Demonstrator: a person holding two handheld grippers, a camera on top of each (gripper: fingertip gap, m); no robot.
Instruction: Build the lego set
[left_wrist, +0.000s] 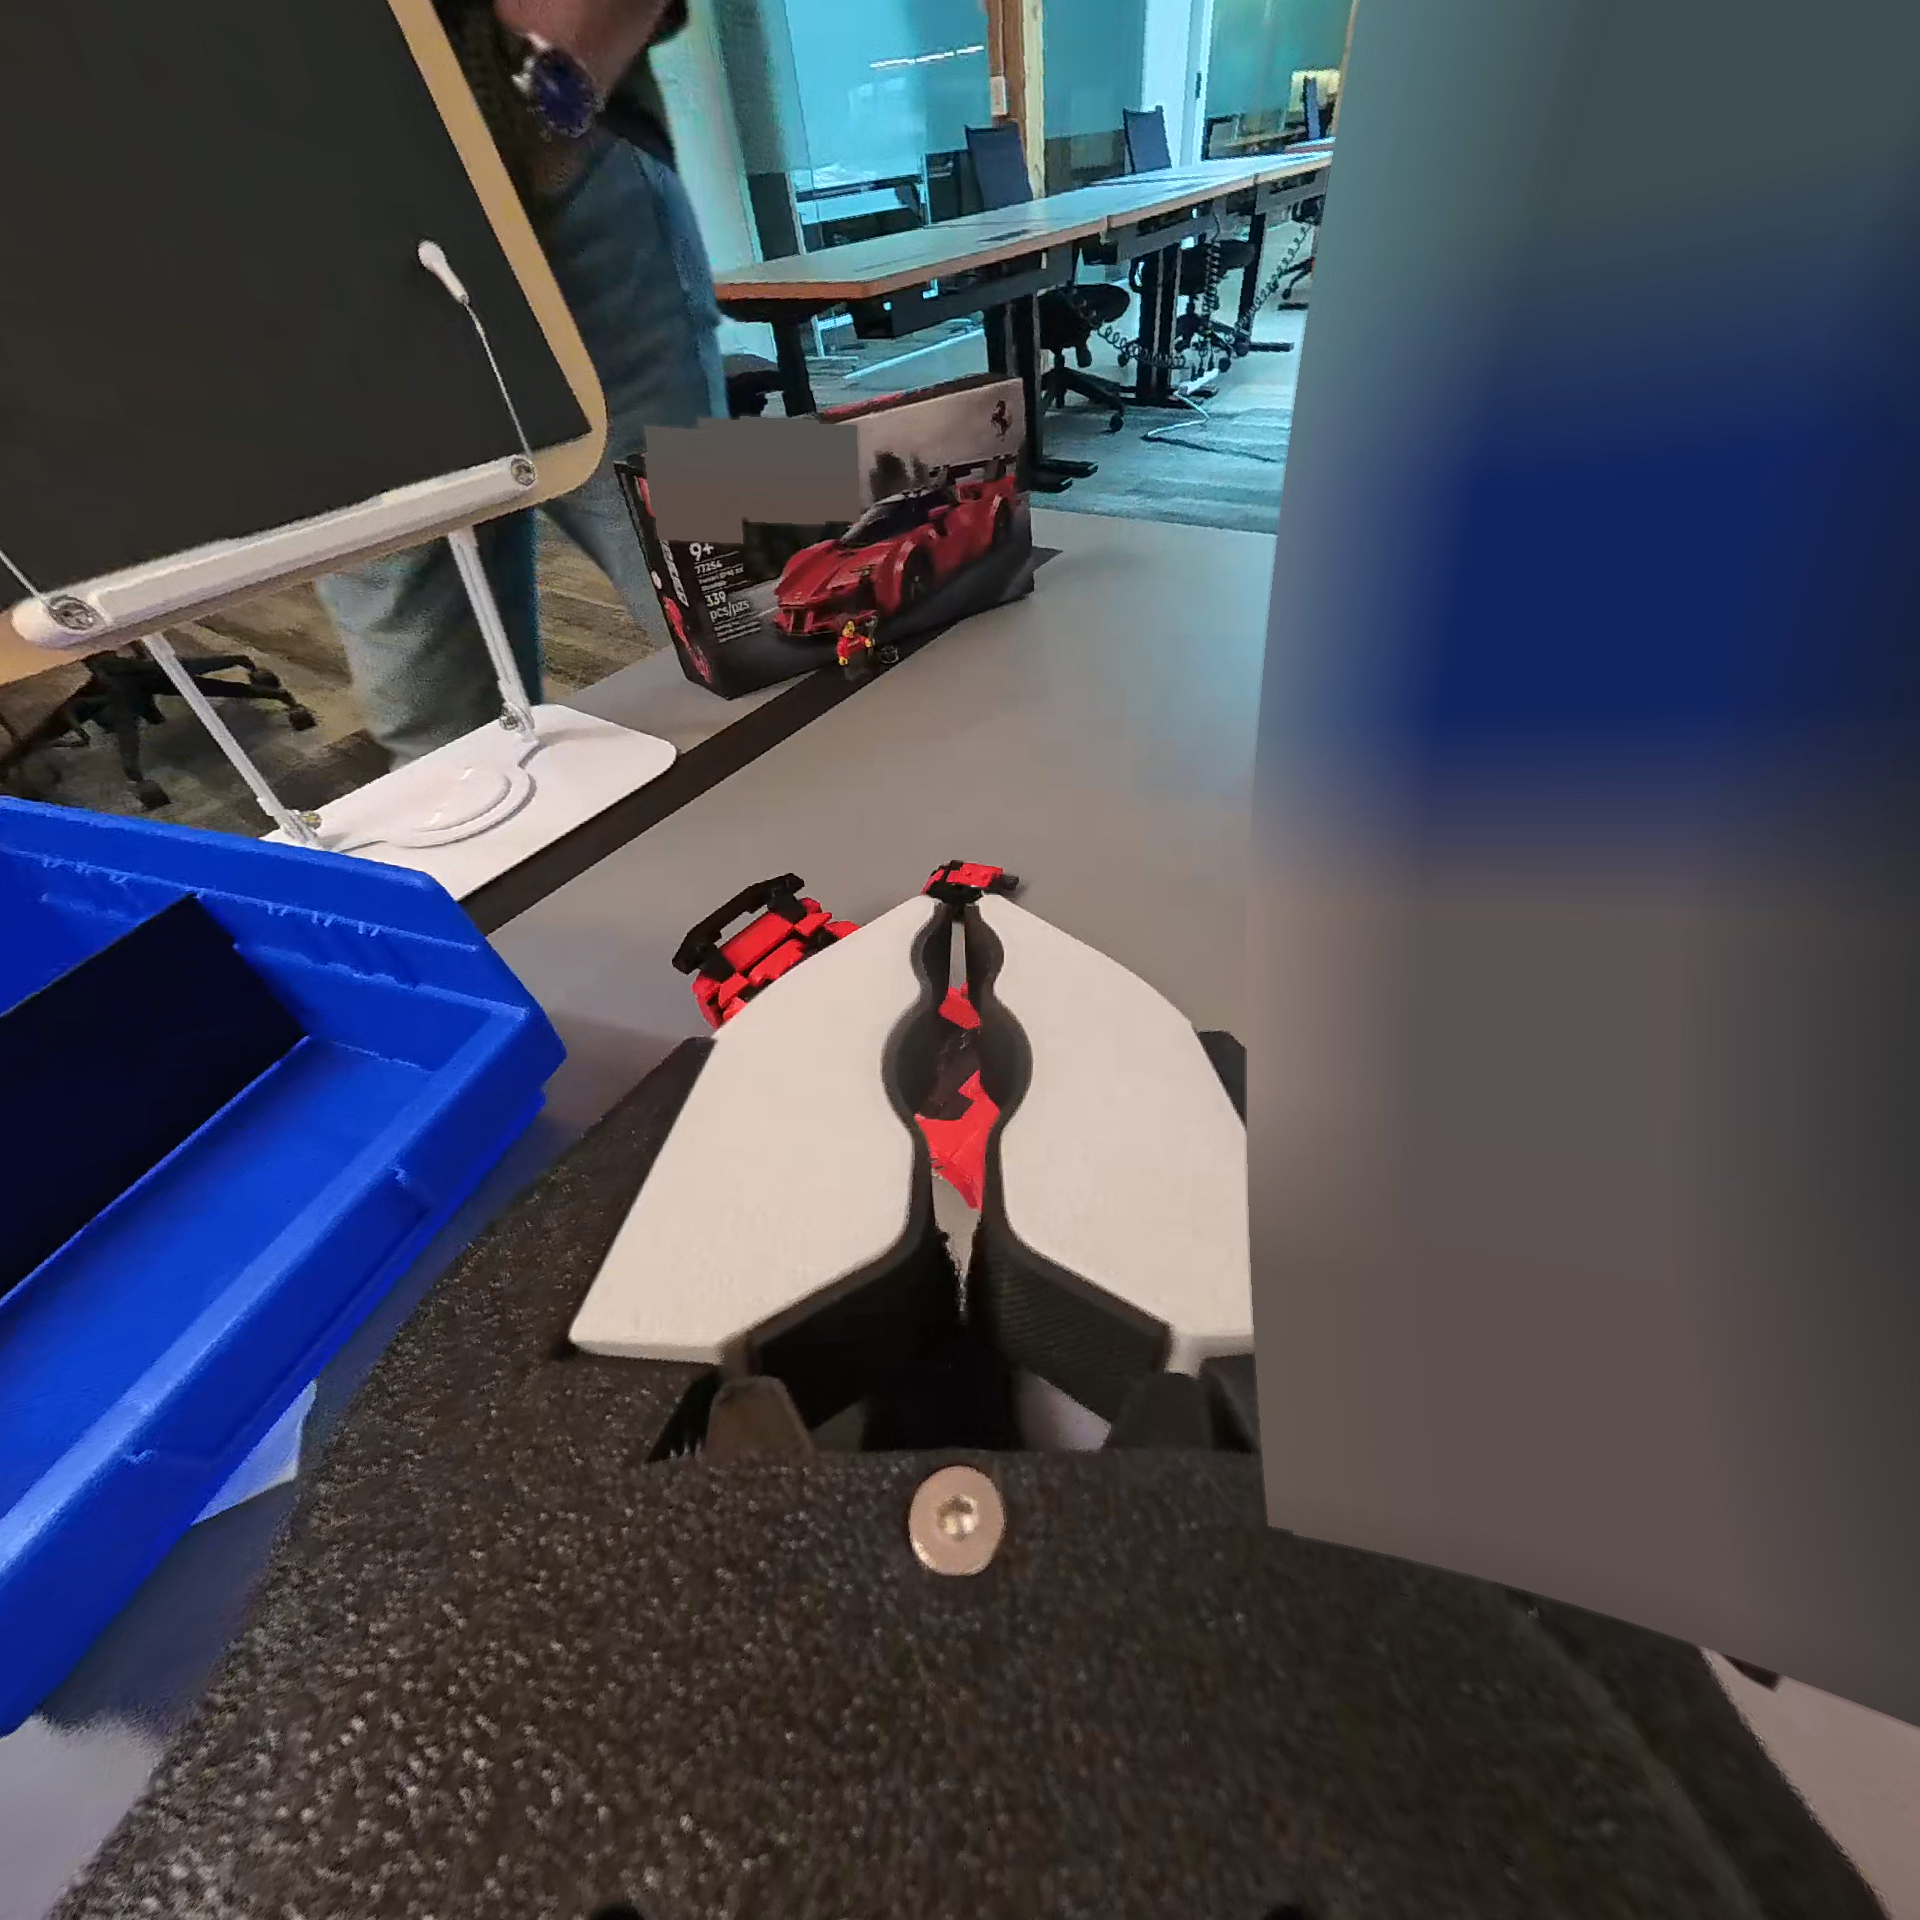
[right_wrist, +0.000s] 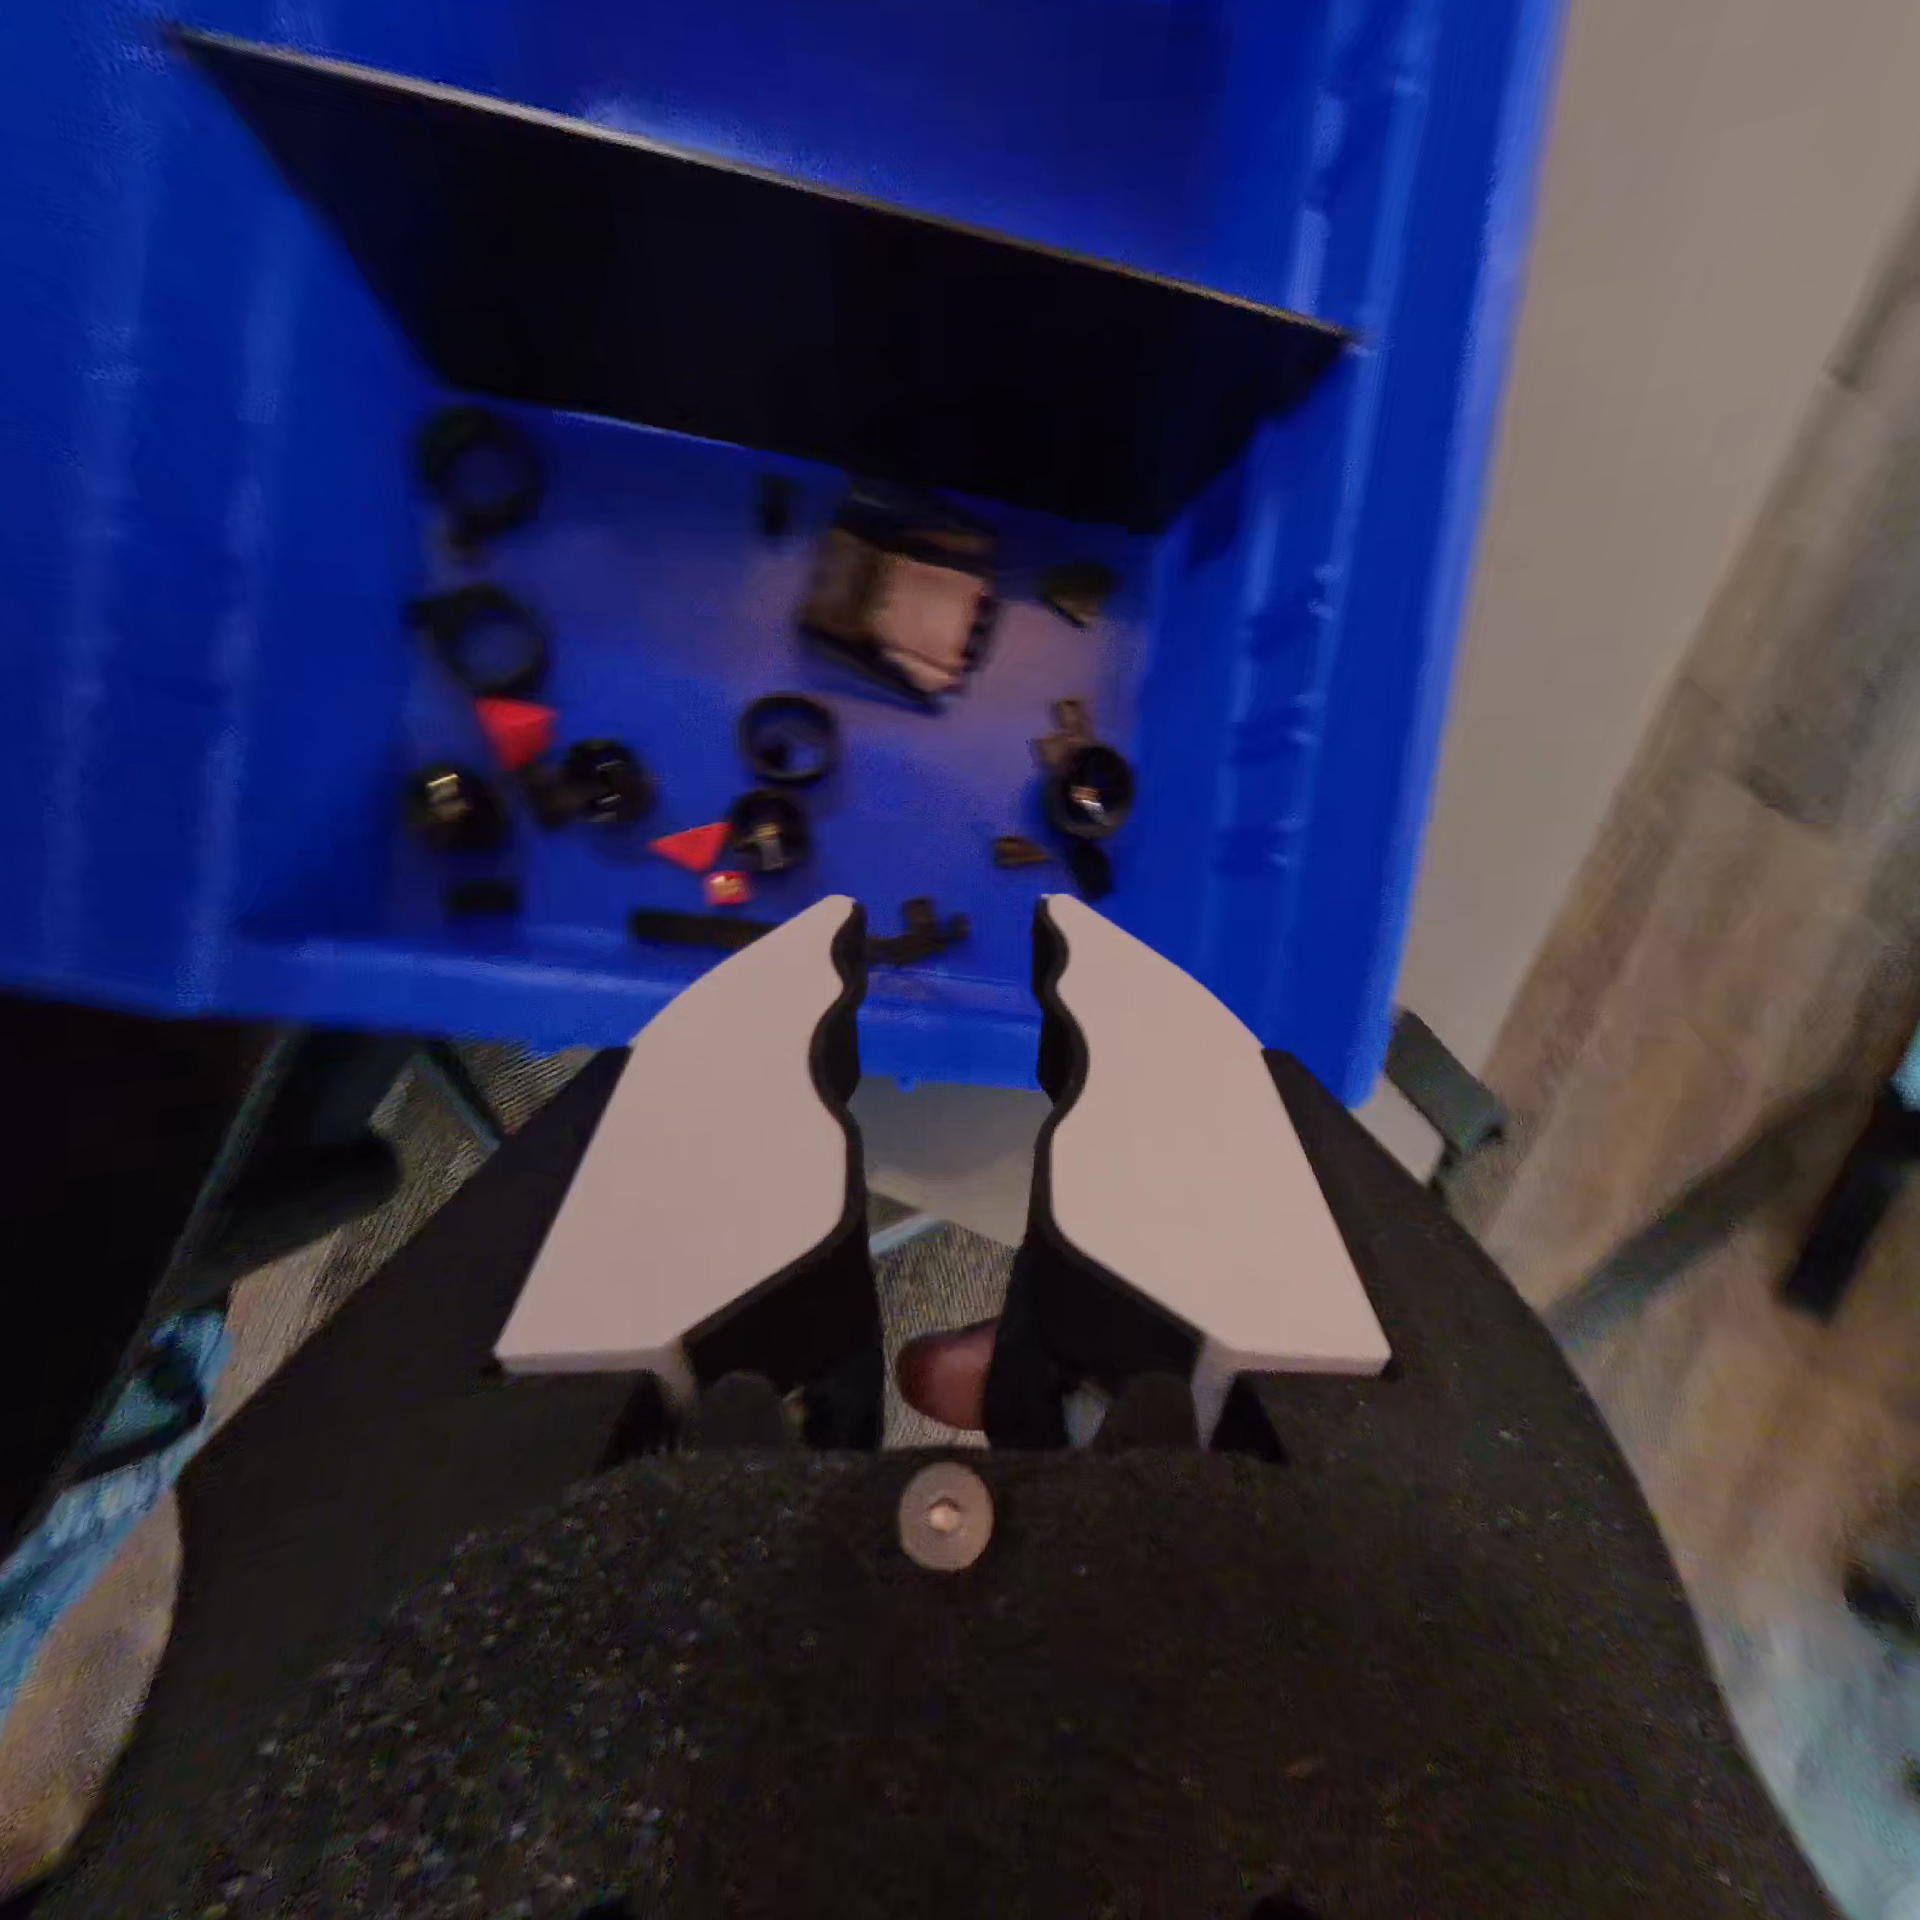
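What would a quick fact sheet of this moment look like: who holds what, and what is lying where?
left hand-held gripper: shut on the red and black lego assembly, over the grey table
right hand-held gripper: open, empty, at the near edge of the blue bin
bin contents: small black parts, some of them rings, and red wedge pieces; blurred
bin divider: black panel across the bin
on table: lego box, white stand
background: a person standing
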